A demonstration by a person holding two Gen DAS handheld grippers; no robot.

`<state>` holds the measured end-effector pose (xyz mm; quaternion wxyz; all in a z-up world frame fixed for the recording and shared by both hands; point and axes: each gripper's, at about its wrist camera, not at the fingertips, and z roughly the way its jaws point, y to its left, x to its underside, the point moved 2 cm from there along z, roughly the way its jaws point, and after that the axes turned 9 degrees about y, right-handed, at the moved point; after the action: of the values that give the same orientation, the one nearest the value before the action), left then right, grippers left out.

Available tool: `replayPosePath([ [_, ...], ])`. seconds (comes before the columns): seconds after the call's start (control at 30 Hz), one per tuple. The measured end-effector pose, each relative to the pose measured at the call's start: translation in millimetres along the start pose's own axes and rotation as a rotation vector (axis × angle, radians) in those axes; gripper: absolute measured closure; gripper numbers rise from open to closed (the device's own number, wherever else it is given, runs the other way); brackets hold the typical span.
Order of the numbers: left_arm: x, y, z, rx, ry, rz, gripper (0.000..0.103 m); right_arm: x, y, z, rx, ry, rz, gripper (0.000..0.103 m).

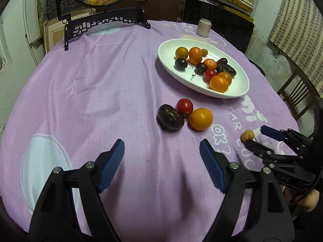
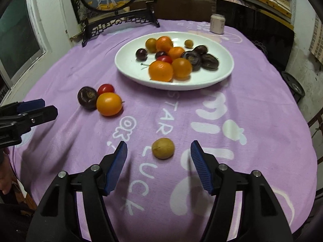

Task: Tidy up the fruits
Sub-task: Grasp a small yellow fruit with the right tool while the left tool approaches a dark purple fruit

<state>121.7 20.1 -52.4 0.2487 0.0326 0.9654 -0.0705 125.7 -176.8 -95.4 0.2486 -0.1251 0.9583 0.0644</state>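
A white oval plate (image 1: 177, 74) (image 2: 129, 68) holds several orange, dark and red fruits. On the purple cloth lie a dark plum (image 1: 170, 117) (image 2: 87, 97), a red tomato (image 1: 184, 106) (image 2: 105, 89) and an orange fruit (image 1: 201, 119) (image 2: 109, 104), touching each other. My left gripper (image 1: 161, 149) (image 2: 43, 105) is open and empty, short of these three. A small yellow-brown fruit (image 2: 163, 148) (image 1: 247, 135) lies just ahead of my right gripper (image 2: 158, 151) (image 1: 254, 135), which is open and empty, one finger on each side.
A can (image 1: 204, 27) (image 2: 217, 23) stands at the table's far side behind the plate. A black carved stand (image 1: 105, 23) with a round picture stands at the back left. Chairs surround the round table.
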Motion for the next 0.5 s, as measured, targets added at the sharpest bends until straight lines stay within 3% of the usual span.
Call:
replayPosePath([
  [0.03,1,0,0,0.000,0.002,0.000,0.024,0,1,3,-0.006,0.004,-0.004,0.047],
  [0.07,1,0,0,0.001,0.003,-0.002,0.024,-1,2,7,-0.013,0.009,-0.005,0.060],
  [0.13,0,-1,0,0.005,0.005,-0.003,0.024,-1,2,15,-0.016,0.030,-0.010,0.077],
  [0.43,-14,5,20,-0.058,0.020,-0.009,0.024,4,-5,7,-0.033,0.019,0.014,0.077],
  [0.5,-17,7,31,-0.043,0.046,-0.010,0.024,5,-7,5,-0.034,0.015,0.019,0.077],
])
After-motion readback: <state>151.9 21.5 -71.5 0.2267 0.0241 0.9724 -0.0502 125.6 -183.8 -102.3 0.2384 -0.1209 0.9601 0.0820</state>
